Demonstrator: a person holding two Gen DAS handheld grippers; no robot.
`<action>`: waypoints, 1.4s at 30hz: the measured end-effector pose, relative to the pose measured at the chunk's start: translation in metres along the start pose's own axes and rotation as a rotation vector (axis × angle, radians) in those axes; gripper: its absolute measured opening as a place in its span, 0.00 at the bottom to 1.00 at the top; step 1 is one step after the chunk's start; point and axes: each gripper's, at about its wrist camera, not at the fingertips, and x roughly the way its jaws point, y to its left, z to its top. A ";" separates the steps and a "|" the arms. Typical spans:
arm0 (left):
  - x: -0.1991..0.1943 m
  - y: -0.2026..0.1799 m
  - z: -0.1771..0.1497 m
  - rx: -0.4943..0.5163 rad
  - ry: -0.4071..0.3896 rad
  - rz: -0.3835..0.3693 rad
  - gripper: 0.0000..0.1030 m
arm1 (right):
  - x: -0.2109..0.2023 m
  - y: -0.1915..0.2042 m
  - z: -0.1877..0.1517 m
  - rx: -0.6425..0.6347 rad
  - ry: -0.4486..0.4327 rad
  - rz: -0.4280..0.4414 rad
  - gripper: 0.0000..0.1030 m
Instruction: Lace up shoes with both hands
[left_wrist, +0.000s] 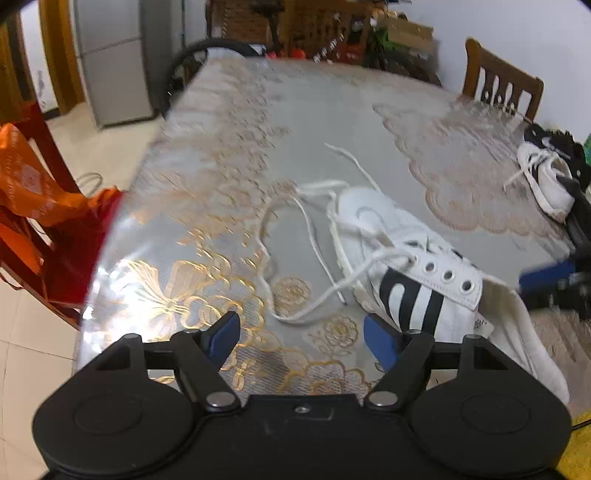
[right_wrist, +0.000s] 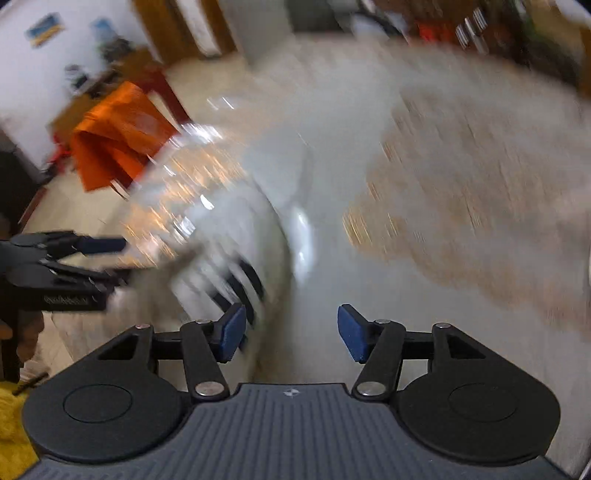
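Observation:
A white sneaker (left_wrist: 402, 266) with black stripes lies on the table, toe pointing away. Its white lace (left_wrist: 314, 240) trails loose over the cloth to the left of the shoe, and three eyelets near the collar stand bare. My left gripper (left_wrist: 301, 338) hovers open just in front of the lace, its right pad close to the shoe's striped side, with nothing between its fingers. The right wrist view is heavily blurred. In it the same shoe (right_wrist: 236, 258) shows as a white smear, and my right gripper (right_wrist: 291, 332) stands open and empty beside it.
A second white and black sneaker (left_wrist: 546, 177) lies at the table's far right edge. Wooden chair (left_wrist: 498, 85) behind the table; orange bags (left_wrist: 33, 192) hang on a red chair at the left. The patterned tablecloth (left_wrist: 221, 147) has a glossy cover.

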 end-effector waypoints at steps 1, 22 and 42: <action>0.005 0.000 0.001 -0.002 0.011 -0.017 0.69 | 0.004 -0.003 -0.006 0.028 0.030 0.025 0.53; -0.003 -0.004 0.022 0.032 -0.018 0.031 0.71 | -0.028 0.011 0.008 -0.123 -0.060 0.302 0.28; -0.071 -0.047 -0.003 -0.115 0.015 0.144 0.75 | 0.108 -0.004 0.156 -0.462 -0.182 0.007 0.00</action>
